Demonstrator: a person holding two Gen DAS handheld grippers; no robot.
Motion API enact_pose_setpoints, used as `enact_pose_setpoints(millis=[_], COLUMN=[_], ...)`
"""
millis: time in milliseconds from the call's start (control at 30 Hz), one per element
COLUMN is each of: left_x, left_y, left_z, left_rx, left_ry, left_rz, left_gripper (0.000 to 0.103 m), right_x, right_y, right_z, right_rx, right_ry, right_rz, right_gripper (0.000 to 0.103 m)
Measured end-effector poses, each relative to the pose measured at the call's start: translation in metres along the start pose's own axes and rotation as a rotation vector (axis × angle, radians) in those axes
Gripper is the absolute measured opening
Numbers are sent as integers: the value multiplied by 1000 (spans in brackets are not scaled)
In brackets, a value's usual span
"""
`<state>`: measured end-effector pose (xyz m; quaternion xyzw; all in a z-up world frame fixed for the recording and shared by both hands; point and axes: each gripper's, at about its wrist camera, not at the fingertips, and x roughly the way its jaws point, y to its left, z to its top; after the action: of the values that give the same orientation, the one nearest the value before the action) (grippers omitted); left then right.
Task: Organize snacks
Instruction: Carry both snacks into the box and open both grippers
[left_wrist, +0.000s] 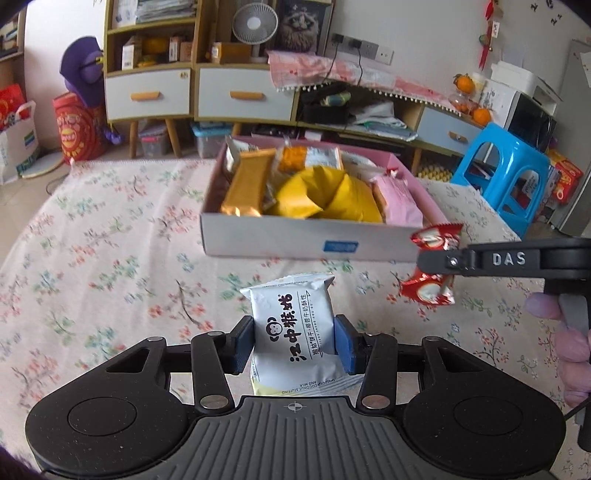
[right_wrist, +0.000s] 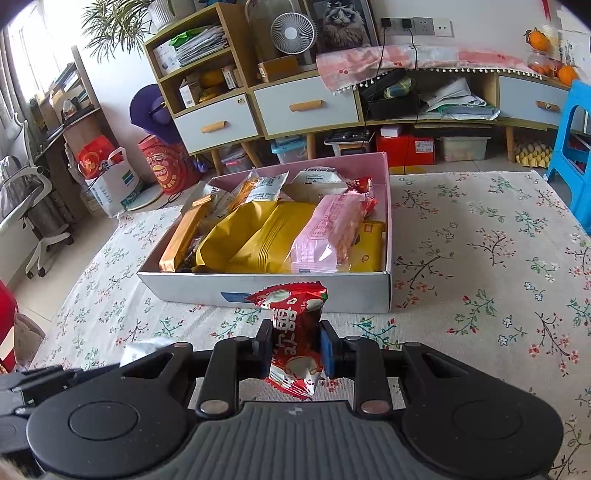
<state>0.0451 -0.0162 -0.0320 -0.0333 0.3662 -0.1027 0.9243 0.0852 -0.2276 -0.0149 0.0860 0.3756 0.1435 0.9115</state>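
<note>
Floral tablecloth (left_wrist: 110, 258) over a table in a cluttered living room, cabinets and a fan along the back wall; snack box (left_wrist: 280, 240) sits mid-frame in both views, already well filled with yellow, pink and orange packets.

White biscuit packet (left_wrist: 291, 325), lower centre of the left wrist view; held upright between the blue pads of the left gripper (left_wrist: 294, 343), long axis running up the frame, pads pressing its two sides; packet appears lifted clear of the cloth. Box lies straight ahead and above it in the frame, near wall facing the fingers.

Red snack packet (right_wrist: 293, 336), lower centre of the right wrist view; clamped at its waist by the right gripper (right_wrist: 295, 349), jaws closed tight on it, long axis up the frame, top edge overlapping the box's near wall. In the left view the same red packet (left_wrist: 432, 266) shows at right of frame with the right gripper (left_wrist: 443, 262) seen side-on, near the box's near right corner.

Judgement: right hand is nearer the box; both packets need carrying over the near wall and setting down in what gaps remain.

Pose: both grippers angled downward toward the table; gloved fingers (left_wrist: 569, 343) of the person show at the right edge of the left view.
</note>
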Motion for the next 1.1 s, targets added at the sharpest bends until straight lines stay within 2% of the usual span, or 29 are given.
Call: enact_pose_setpoints(millis=[233, 433, 733, 900, 1100], left_x=[-7, -1, 29, 53, 80], left_y=[2, -3, -8, -14, -17], left_z=[23, 49, 87, 102, 114], left_rx=[65, 97, 131, 136, 112], left_ry=[-56, -80, -90, -85, -59], left_rz=[9, 14, 31, 36, 33], left_gripper=[43, 43, 43, 43, 43], right_x=[-10, -11, 0, 13, 30], right_y=[6, 14, 10, 0, -8], right_z=[8, 31, 62, 72, 76], right_rx=[-16, -17, 45, 111, 129], right_ry=[-31, -77, -128, -125, -100], right_rz=[10, 6, -18, -22, -43], right_gripper=[14, 14, 14, 14, 14])
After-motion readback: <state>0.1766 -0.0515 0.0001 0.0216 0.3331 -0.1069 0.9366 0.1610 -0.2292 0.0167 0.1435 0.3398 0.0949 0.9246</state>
